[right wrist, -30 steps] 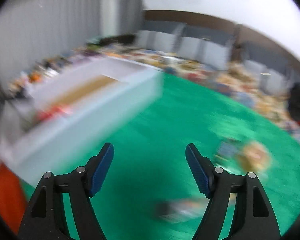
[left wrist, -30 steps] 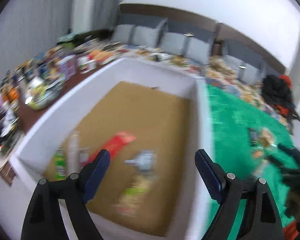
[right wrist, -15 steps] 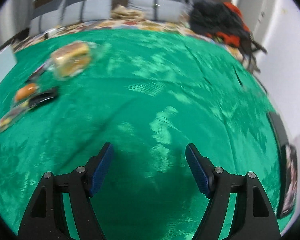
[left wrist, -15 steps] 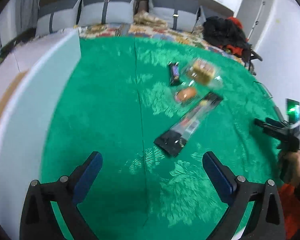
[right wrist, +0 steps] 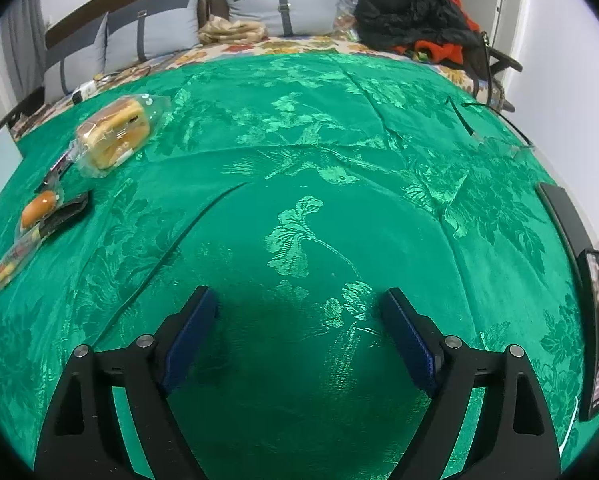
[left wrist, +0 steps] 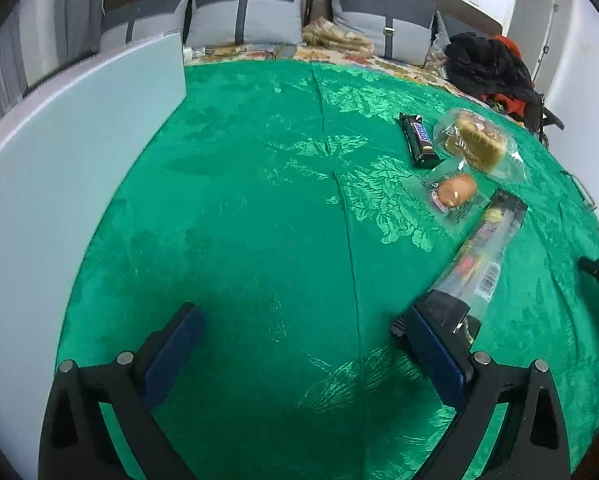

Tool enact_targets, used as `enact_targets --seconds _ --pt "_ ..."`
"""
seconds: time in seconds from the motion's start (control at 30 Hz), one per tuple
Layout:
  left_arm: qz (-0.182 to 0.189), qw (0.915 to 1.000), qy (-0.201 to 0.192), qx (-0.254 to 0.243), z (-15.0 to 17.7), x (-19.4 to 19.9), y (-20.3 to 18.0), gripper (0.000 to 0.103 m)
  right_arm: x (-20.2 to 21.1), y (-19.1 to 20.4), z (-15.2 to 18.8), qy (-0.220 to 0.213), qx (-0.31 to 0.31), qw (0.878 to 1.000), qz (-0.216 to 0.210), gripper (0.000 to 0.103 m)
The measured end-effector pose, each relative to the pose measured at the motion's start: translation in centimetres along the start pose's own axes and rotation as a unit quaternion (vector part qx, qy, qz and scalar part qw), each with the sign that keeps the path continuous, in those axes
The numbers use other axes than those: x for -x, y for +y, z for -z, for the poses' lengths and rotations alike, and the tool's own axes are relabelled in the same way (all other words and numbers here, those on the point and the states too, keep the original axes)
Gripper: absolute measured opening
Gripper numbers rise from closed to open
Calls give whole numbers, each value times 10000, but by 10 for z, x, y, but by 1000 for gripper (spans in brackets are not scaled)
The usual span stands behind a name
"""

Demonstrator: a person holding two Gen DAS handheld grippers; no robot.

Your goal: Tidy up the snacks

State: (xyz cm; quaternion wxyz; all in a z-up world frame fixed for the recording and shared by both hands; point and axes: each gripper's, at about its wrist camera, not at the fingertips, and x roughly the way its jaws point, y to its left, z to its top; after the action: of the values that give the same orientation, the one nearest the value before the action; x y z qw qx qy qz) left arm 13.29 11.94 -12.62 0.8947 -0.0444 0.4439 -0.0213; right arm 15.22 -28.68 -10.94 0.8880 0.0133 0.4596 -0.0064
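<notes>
While both tools hover over the green cloth (left wrist: 259, 220) with nothing between the jaws, the left gripper (left wrist: 299, 344) stands wide apart and the right gripper (right wrist: 299, 332) has just spread further. Snacks lie right of the left tool: long clear packet (left wrist: 479, 256) just beside its right finger, small bun (left wrist: 455, 194), wrapped bread (left wrist: 475, 142), dark bar (left wrist: 419, 140) beyond; white box (left wrist: 79, 160) on the far left. Risks, judged: slippery film sliding out, cloth pinched with the packet, soft bread crushed.

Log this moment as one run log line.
left gripper: open, empty, long snack pack by its right finger | right gripper: open, empty, jaws just widened, above green cloth
</notes>
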Motion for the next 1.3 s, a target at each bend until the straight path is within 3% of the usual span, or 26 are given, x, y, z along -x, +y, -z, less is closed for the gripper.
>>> enact_targets --seconds 1.3 --pt "270 9995 -76 153 -3 3 7 102 0 -1 -1 4 6 10000 -10 88"
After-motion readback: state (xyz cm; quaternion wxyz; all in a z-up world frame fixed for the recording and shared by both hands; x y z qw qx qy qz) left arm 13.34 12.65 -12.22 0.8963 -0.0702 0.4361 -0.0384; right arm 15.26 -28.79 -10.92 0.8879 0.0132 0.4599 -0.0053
